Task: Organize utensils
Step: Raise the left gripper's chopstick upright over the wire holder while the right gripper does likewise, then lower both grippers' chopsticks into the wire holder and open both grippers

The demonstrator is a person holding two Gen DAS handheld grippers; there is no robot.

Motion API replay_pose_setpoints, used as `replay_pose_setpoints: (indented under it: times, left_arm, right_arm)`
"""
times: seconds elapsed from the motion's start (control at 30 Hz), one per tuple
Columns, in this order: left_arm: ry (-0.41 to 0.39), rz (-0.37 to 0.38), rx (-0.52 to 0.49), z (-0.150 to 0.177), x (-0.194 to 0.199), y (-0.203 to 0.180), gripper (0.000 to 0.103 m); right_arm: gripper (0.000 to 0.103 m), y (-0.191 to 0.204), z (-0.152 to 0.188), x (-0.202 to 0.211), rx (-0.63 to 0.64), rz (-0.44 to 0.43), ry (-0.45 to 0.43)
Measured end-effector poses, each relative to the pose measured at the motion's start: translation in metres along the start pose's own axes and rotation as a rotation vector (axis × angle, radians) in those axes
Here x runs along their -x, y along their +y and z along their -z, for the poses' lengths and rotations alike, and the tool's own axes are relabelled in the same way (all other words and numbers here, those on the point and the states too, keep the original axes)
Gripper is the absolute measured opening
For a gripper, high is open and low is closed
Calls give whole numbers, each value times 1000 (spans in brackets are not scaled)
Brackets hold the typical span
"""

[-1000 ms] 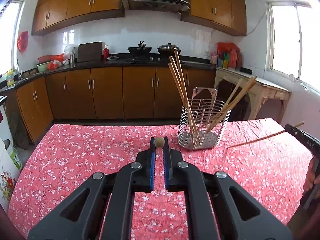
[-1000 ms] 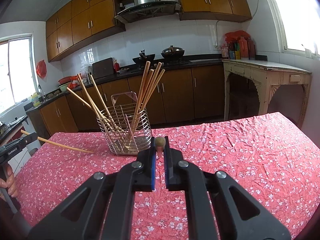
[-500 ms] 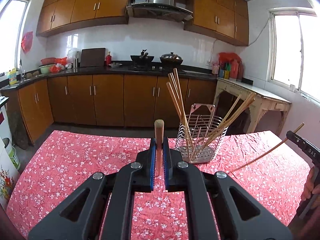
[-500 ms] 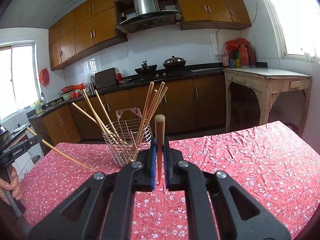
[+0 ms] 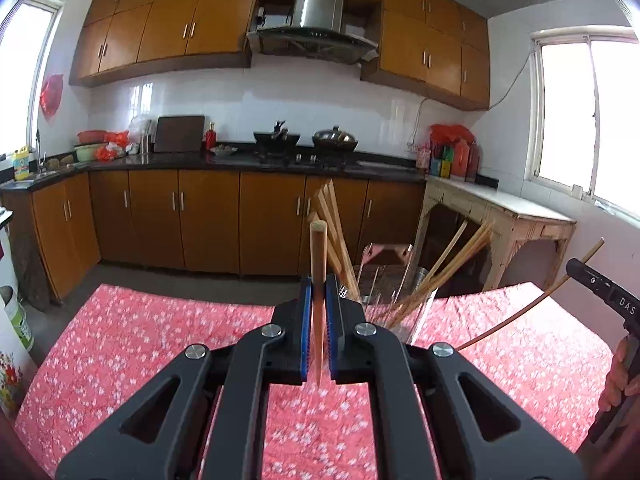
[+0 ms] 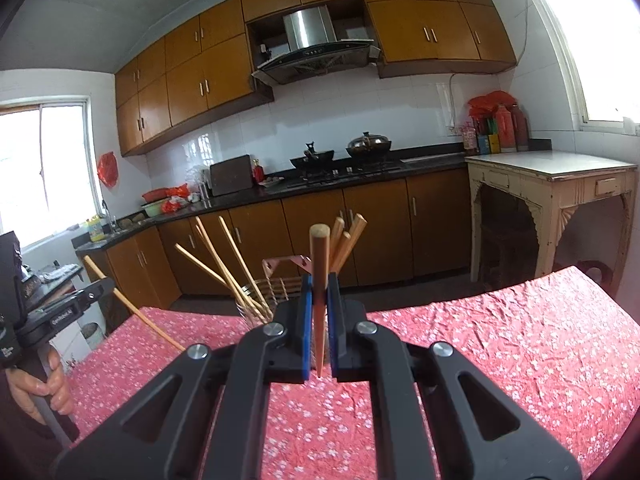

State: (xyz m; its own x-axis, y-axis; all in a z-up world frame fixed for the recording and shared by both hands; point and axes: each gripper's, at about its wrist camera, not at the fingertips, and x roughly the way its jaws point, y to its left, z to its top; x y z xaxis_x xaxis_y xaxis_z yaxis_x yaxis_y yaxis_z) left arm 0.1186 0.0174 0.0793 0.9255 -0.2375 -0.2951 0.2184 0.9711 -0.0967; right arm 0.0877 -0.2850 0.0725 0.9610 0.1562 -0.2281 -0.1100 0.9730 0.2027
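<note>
In the left wrist view my left gripper (image 5: 319,281) is shut on a wooden chopstick (image 5: 319,248) that stands upright between the blue pads. Behind it a wire utensil basket (image 5: 386,276) holds several chopsticks and is half hidden by the fingers. My right gripper (image 6: 319,282) is likewise shut on an upright chopstick (image 6: 319,256), with the same basket (image 6: 276,285) just behind and to its left. Both grippers hang above the table's red floral cloth (image 5: 160,340). Each view shows the other gripper at its edge, with its chopstick (image 5: 536,306) (image 6: 132,308) slanting toward the basket.
A person's hand (image 6: 40,384) grips the left tool's handle at the lower left of the right wrist view. Past the table are brown kitchen cabinets (image 5: 208,220), a dark counter with pots, and a pale side table (image 6: 552,200) at the right.
Both grippers have risen above the table. Each held chopstick has swung from end-on toward the camera to upright. The basket sits lower in both views.
</note>
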Motion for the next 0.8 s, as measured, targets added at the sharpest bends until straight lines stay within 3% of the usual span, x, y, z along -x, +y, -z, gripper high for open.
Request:
replay_pose_setpoints:
  times: [0.4,0.53,0.8]
  left_arm:
    - [-186,52,-4,-78,10,-40,7]
    - [-170,42,2,-86,-15,-47,7]
    - [-73,27,26,-72,-63,-42,7]
  right_arm:
    - [8,21,-75,-10,-19,-77,-73]
    - [8,27,-92,-37,-21,-81,-39]
    - [8,36,-87,-98,8,-46,64]
